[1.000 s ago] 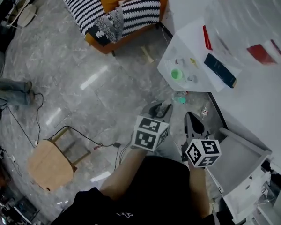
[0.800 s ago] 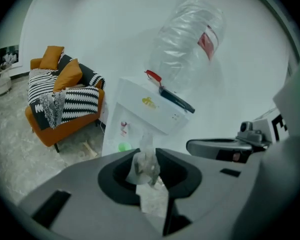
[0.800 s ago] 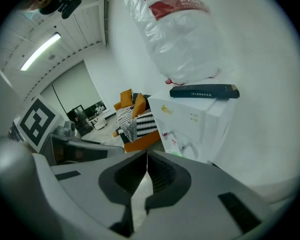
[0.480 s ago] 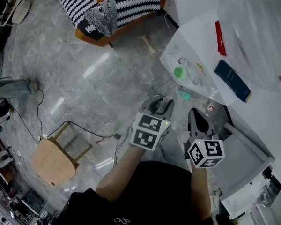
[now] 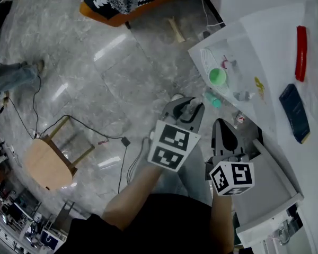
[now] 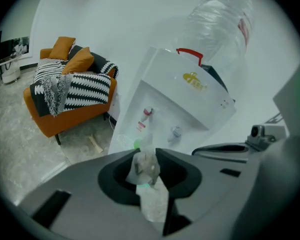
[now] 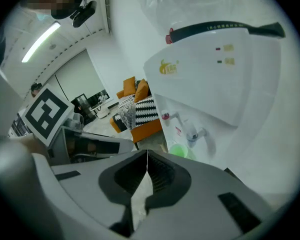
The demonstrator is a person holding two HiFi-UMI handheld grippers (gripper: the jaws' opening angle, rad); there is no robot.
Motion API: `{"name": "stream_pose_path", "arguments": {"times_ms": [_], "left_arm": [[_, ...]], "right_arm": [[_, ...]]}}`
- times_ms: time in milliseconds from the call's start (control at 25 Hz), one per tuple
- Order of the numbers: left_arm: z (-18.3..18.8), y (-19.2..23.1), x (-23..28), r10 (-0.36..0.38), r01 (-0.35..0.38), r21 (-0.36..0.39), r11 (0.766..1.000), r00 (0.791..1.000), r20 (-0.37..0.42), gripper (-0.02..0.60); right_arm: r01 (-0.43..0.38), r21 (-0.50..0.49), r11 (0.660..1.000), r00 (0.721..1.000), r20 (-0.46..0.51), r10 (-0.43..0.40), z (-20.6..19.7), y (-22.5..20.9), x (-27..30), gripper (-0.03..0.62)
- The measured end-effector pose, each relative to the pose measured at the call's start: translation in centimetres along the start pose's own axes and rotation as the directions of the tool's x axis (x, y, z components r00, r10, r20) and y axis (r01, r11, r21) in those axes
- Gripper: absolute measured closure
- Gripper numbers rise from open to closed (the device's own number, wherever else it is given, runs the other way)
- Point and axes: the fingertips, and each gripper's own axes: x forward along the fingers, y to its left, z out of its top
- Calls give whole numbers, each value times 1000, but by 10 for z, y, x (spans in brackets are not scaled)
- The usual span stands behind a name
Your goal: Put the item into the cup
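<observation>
A green cup (image 5: pixel 217 76) stands on the drip tray of a white water dispenser (image 5: pixel 244 46), under its two taps. My left gripper (image 5: pixel 184 105) is in front of the dispenser, shut on a small pale crumpled item (image 6: pixel 146 167) held between its jaw tips. In the left gripper view only a sliver of the green cup (image 6: pixel 136 144) shows past the jaws. Beside it, my right gripper (image 5: pixel 221 125) is shut with nothing between its jaws. The right gripper (image 7: pixel 147 156) points toward the green cup (image 7: pixel 179 150), which is apart from it.
An orange armchair (image 5: pixel 127 1) with striped blankets stands at the back. A wooden stool (image 5: pixel 47 163) and cables lie on the marble floor at the left. An open white drawer (image 5: pixel 267 187) juts out at the right. A large water bottle (image 6: pixel 217 21) tops the dispenser.
Both grippers have sunk and moved forward toward the dispenser, side by side. The green cup and drip tray now lie closer to them in the head view. The left jaws still hold the item.
</observation>
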Motion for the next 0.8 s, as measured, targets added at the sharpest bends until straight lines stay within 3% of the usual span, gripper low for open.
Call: {"name": "stream_pose_path", "arguments": {"times_ms": [440, 800], "left_arm": [[-23, 17, 64, -6, 6, 26, 1000, 1000, 1, 491], [-32, 17, 105, -15, 15, 58, 998, 1000, 1, 491]], "right_arm": [[36, -17, 999, 999, 1, -36, -25, -25, 38, 583], [106, -101, 989, 994, 23, -104, -29, -48, 43, 583]]}}
